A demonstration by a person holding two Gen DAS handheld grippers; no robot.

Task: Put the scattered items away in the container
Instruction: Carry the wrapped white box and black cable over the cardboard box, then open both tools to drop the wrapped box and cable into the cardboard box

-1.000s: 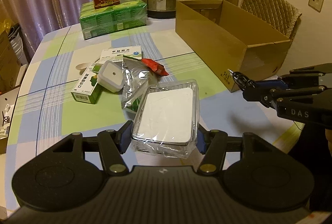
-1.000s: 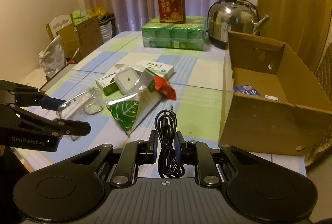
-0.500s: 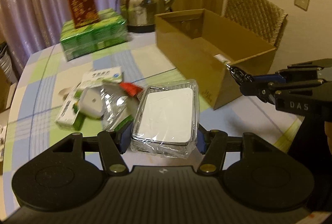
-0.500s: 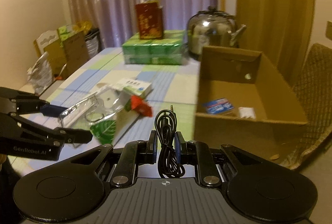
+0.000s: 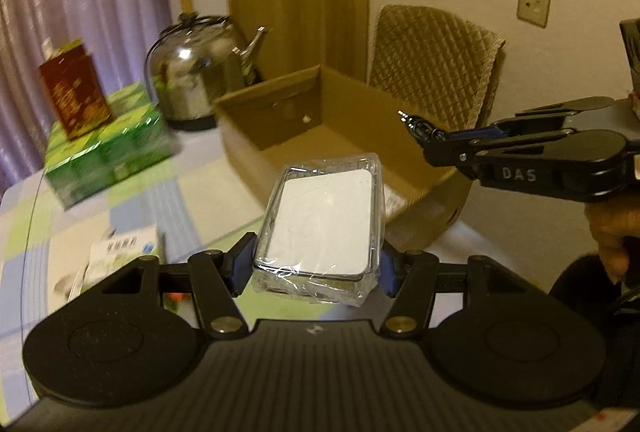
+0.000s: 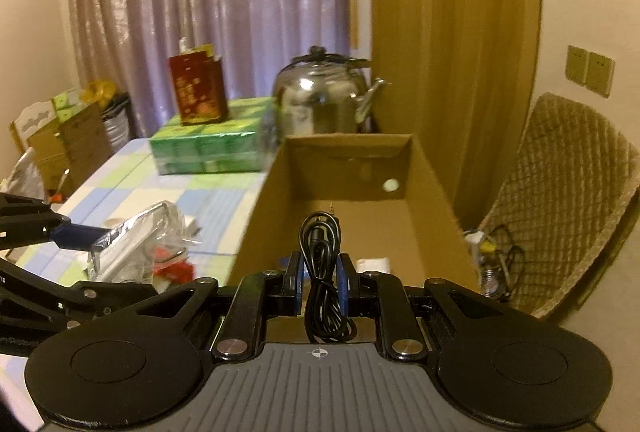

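Film-wrapped flat white box [image 5: 320,220] sat clamped in the left gripper [image 5: 318,264] jaws, held short of the cardboard box [image 6: 436,191]; the slick film could let it slip onto the worktop [image 5: 136,199]. Right gripper [image 6: 319,278] jaws pinched a limp coiled black cable [image 6: 322,264] over the box, probably above its near end; loose loops might snag the rim.

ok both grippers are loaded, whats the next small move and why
Probably open the right gripper to release the coiled black cable. In the right wrist view it is pinched between the pads and already sits over the open cardboard box, so it should land inside. The left gripper, clamping the plastic-wrapped case, looks short of the box's near wall and needs to move forward first.
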